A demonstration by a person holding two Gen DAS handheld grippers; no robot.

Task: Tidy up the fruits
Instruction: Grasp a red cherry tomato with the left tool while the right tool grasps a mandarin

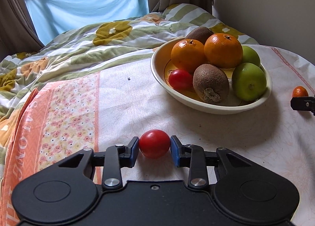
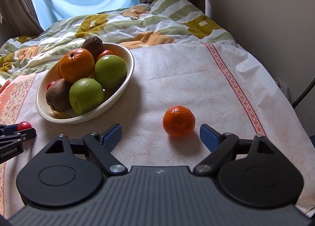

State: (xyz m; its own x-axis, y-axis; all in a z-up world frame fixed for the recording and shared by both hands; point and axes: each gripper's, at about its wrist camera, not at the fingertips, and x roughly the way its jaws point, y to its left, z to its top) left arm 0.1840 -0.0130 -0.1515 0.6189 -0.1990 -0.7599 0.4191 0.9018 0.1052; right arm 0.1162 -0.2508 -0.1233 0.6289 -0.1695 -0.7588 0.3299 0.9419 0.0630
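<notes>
Now, left wrist view: the left hand-held gripper (image 1: 154, 150) has its blue pads pressed on a small red tomato (image 1: 154, 146) at lower centre, which rests on the cloth-covered surface (image 1: 122, 104).
Step in hand: picking up the loose fruit; the grasp on the tomato looks made, the lift not yet.
Bowl: a cream bowl (image 1: 196, 106) sits at centre right, holding two oranges (image 1: 223, 50), two kiwis (image 1: 211, 84), green apples (image 1: 249, 83) and another tomato (image 1: 180, 79).
Next move, left: probably raise the tomato over the rim and set it in the low gap beside its twin.
Tomato's look: smooth, glossy, oval, unbruised; likely soft, so a light squeeze.

Right wrist view: the right hand-held gripper (image 2: 160, 136) stands wide, holding nothing.
Mandarin: a small mandarin (image 2: 178, 120) lies on the surface at centre right, just ahead of the tips, nearer the right pad, touching neither.
Next move, right: likely advance until the pads flank the mandarin, then close.
Mandarin's look: round, dimpled, bright orange peel.
Bowl here: upper left, well apart from the mandarin.
</notes>
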